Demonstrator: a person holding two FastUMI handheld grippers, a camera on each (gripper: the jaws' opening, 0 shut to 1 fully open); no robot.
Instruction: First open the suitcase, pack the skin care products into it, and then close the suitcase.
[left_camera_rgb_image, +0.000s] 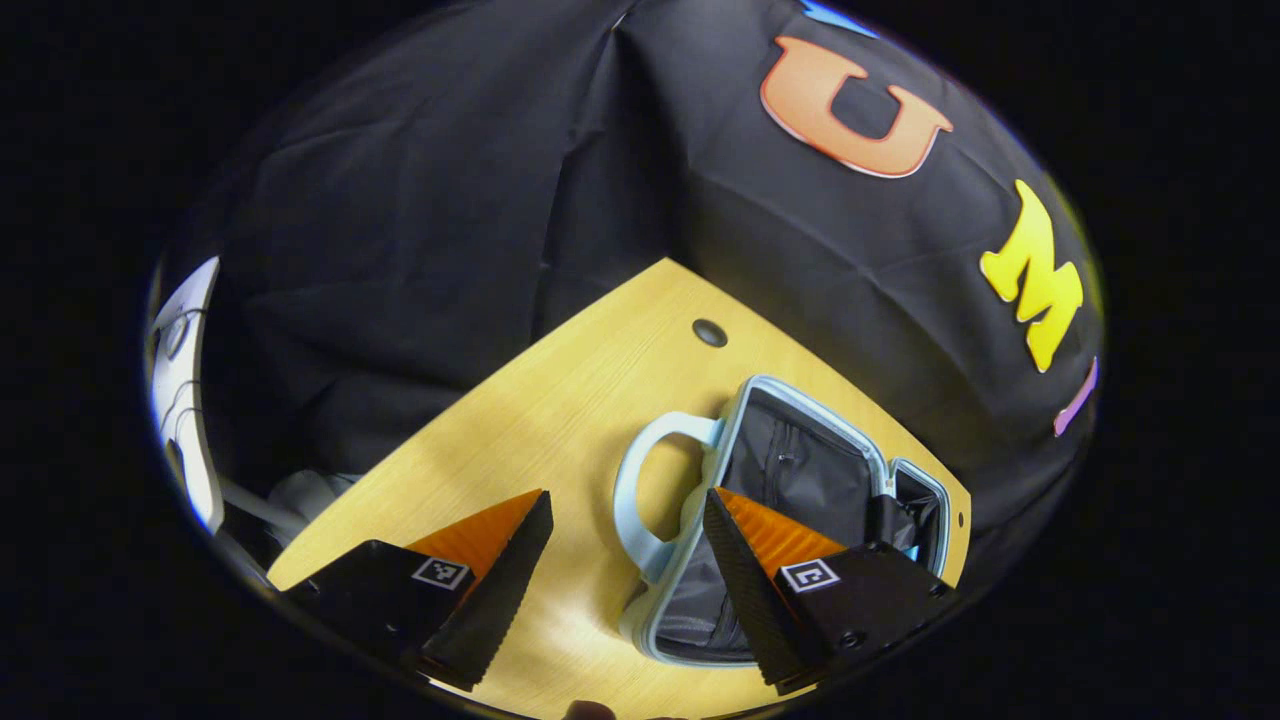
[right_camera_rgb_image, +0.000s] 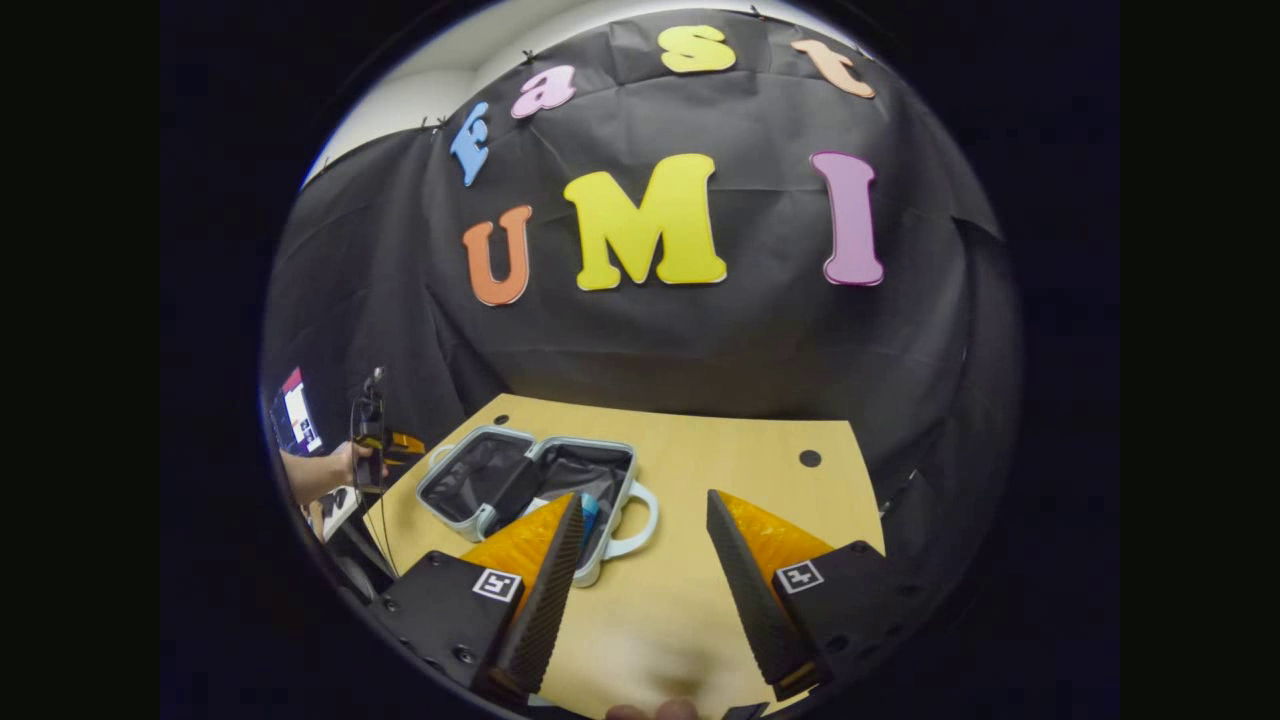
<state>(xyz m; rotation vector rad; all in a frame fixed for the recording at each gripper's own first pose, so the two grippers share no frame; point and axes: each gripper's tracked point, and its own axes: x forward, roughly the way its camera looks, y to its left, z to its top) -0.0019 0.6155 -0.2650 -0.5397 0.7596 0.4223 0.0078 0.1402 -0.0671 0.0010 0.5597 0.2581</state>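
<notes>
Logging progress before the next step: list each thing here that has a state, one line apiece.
suitcase: open, both halves lying flat on the table
suitcase handle: free, nothing gripping it
left gripper: open, holding nothing
right gripper: open, holding nothing

The left gripper (left_camera_rgb_image: 625, 525) hung with its 2 fingers spread wide above the wooden table (left_camera_rgb_image: 540, 420). The suitcase (left_camera_rgb_image: 800, 480) lay open near the table's far corner, dark lining exposed, its pale handle (left_camera_rgb_image: 640, 490) between the fingertips.
</notes>
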